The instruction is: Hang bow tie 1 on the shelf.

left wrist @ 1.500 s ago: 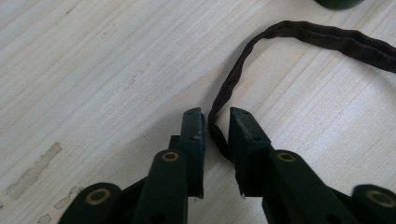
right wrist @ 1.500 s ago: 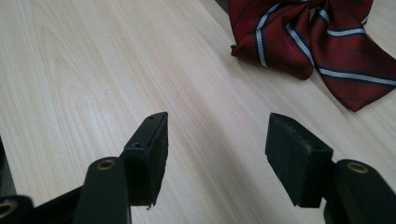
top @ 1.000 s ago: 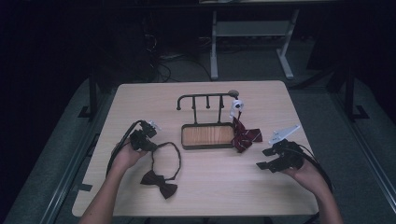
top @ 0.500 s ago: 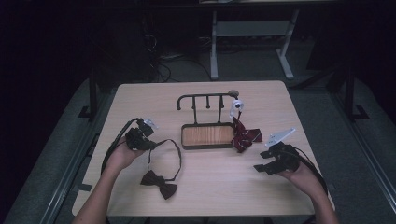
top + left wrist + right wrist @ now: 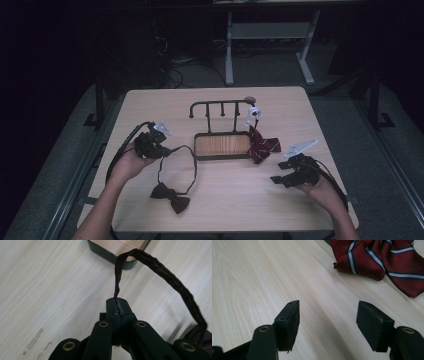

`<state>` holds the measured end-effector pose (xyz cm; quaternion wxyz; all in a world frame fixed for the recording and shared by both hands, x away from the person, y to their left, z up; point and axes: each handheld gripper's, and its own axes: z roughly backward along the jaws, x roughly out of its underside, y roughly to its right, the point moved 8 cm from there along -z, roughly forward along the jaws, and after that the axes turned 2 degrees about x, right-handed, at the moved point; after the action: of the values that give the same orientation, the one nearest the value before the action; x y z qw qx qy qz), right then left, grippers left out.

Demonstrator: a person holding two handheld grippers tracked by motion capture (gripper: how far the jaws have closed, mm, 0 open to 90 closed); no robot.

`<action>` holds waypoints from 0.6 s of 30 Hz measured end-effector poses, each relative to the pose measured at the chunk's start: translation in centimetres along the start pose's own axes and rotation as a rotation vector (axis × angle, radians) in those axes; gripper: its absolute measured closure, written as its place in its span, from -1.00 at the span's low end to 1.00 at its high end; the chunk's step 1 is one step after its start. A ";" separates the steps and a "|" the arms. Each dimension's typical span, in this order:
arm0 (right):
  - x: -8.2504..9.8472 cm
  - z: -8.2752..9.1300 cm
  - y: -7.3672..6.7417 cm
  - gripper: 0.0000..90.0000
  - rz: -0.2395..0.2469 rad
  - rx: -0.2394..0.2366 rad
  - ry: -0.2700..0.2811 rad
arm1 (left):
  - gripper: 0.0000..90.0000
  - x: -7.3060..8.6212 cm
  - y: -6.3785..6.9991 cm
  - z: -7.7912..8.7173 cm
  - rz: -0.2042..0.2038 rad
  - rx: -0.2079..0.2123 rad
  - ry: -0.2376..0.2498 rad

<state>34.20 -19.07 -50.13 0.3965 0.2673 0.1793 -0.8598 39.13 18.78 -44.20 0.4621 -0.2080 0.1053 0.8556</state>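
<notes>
A dark maroon bow tie (image 5: 170, 196) lies near the table's front left, and its thin strap (image 5: 190, 159) loops up toward the rack. My left gripper (image 5: 162, 150) is shut on that strap (image 5: 160, 270), with the jaw tips (image 5: 117, 305) pinching its end above the table. A red striped bow tie (image 5: 262, 147) hangs by a white clip (image 5: 254, 114) at the rack's right end and rests on the table. My right gripper (image 5: 280, 177) is open to its front right. Its jaws (image 5: 328, 322) have just been opening with nothing between them. The striped tie (image 5: 382, 260) lies ahead of them.
A black rack (image 5: 220, 106) with several pegs stands mid-table over a wood-floored tray base (image 5: 222, 145). The tray's dark corner (image 5: 112, 255) is just beyond the pinched strap. The table's front edge (image 5: 240, 231) is close to both forearms.
My left hand has risen and drawn back a little, lifting the strap end while the bow stays on the table. The right gripper's jaws have spread slightly wider.
</notes>
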 end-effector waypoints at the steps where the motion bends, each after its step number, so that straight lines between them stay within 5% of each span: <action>1: 0.0 0.0 0.1 -0.23 0.004 0.002 0.002 | 0.99 -0.1 0.1 0.1 -0.003 0.001 0.000; 18: -0.1 -0.2 -0.1 -0.25 0.014 0.012 0.012 | 0.99 -1.5 1.6 3.3 -0.075 0.021 0.004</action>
<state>34.24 -18.88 -50.23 0.3999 0.2763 0.1746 -0.8563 37.68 18.00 -40.64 0.4959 -0.2085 0.1070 0.8361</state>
